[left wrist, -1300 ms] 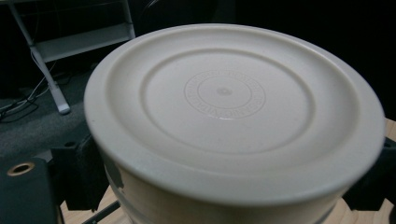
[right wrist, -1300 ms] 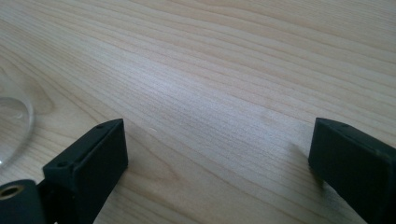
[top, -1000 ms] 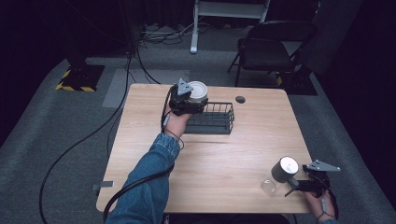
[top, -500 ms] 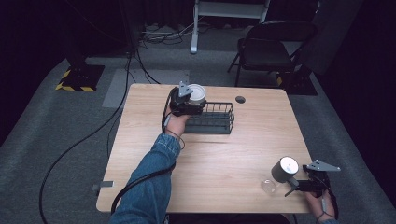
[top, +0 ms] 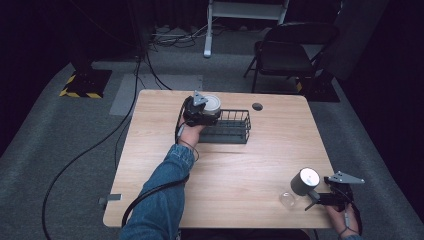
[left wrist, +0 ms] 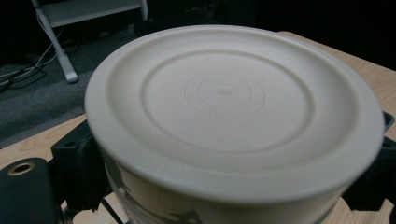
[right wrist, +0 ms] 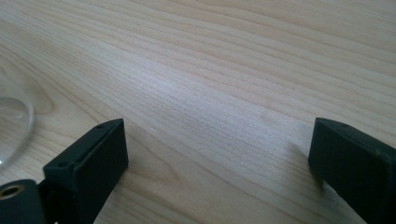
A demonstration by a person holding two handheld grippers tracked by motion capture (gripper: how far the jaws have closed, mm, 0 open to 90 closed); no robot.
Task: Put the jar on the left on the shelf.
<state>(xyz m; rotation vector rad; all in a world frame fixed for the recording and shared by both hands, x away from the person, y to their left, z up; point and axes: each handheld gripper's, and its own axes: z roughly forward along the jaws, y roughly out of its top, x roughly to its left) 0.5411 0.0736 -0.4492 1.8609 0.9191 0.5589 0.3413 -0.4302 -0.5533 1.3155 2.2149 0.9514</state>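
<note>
My left gripper (top: pixel 204 113) is shut on a round tub (top: pixel 213 104) with a cream lid, held just above the left end of a black wire basket (top: pixel 235 131) on the wooden table (top: pixel 240 170). Seen from the left gripper view, the tub's lid (left wrist: pixel 224 98) sits close up, with a black jaw on each side of its body. Down at the table's front right corner my right gripper (top: pixel 322 198) stands open, nothing between its fingers (right wrist: pixel 93 158). Just left of it stand a dark cylinder with a white top (top: pixel 304 181) and a clear glass piece (top: pixel 287 200).
A small dark round hole (top: pixel 257 106) sits in the tabletop behind the basket. Beyond the table are a black folding chair (top: pixel 285 55), a white stand (top: pixel 210 30) and cables (top: pixel 85 155) on the grey floor. The glass edge (right wrist: pixel 14 121) shows beside my right gripper's left jaw.
My left gripper has shifted a little to the right with the tub, closer over the basket's left end. The right gripper has stayed put.
</note>
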